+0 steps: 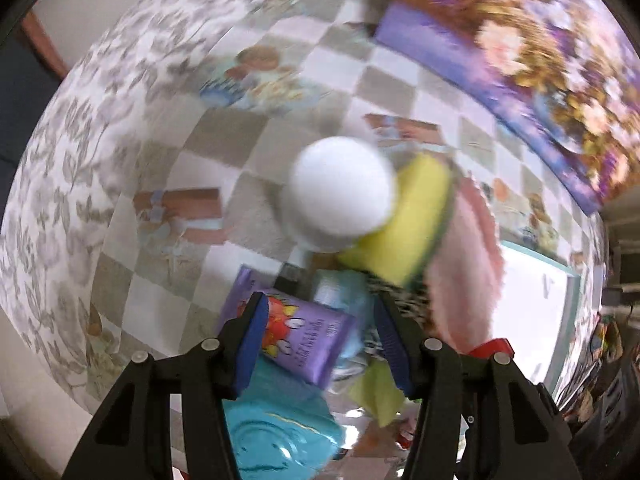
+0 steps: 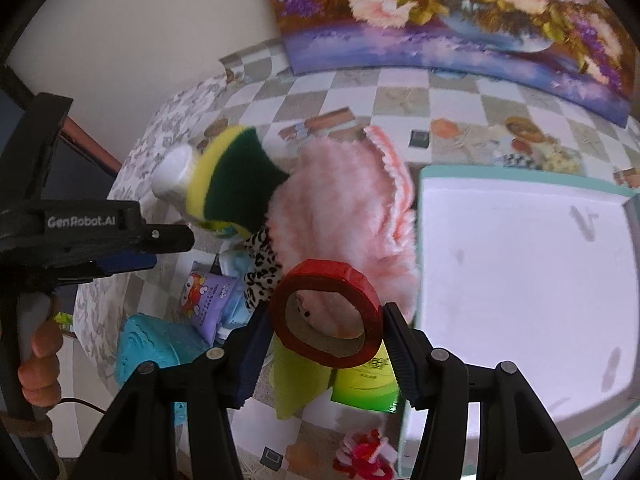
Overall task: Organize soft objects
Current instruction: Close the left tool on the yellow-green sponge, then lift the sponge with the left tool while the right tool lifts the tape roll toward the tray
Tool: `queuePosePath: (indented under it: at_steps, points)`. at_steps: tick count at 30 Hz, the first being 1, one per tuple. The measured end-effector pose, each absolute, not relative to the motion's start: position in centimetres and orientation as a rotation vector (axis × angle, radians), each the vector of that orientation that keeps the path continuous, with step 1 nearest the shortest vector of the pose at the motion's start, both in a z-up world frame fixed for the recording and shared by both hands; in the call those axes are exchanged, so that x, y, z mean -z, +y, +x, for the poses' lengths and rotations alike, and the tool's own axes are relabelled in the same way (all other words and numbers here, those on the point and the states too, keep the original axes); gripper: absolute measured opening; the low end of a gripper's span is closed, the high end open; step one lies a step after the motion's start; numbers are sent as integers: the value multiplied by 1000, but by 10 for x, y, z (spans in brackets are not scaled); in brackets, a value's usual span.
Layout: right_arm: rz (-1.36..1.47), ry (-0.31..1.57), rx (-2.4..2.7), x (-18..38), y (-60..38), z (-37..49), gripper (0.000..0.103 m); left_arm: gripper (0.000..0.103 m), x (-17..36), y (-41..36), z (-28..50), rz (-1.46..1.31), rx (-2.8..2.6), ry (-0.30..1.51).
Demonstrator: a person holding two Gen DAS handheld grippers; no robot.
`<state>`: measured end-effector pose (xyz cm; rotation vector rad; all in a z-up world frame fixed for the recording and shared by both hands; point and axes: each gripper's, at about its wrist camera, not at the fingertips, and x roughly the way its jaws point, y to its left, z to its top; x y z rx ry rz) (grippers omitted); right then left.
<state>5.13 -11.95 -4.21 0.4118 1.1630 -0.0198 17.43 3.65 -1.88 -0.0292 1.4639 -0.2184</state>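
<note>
Red tape ring [image 2: 326, 312] sits clamped in right gripper [image 2: 324, 354], beside fluffy pink cloth [image 2: 340, 216].

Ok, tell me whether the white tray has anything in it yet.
Empty as far as shown: the white tray shows only bare floor inside its teal rim; its far right end is cut off.

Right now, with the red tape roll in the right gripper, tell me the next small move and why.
Probably carry the red tape roll to the right, over the white box, then open. The right gripper is shut on the roll, and the box beside it shows a bare floor. The left gripper is open above the pile and holds nothing.
</note>
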Motion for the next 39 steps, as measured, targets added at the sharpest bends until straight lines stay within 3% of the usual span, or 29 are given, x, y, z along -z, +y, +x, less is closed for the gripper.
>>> queuePosePath:
  at_steps: [8, 11, 17, 39]
  points:
    - [414, 1110, 35, 17, -132, 42, 58, 55, 3, -19, 164, 129, 233, 1372]
    - [410, 1103, 27, 13, -132, 40, 58, 42, 11, -27, 166, 143, 216, 1358]
    - [456, 1110, -28, 15, -134, 40, 58, 28, 18, -30, 167, 152, 184, 1310]
    - [557, 1089, -110, 9, -146, 33, 59, 23, -20, 14, 121, -95, 127, 1184]
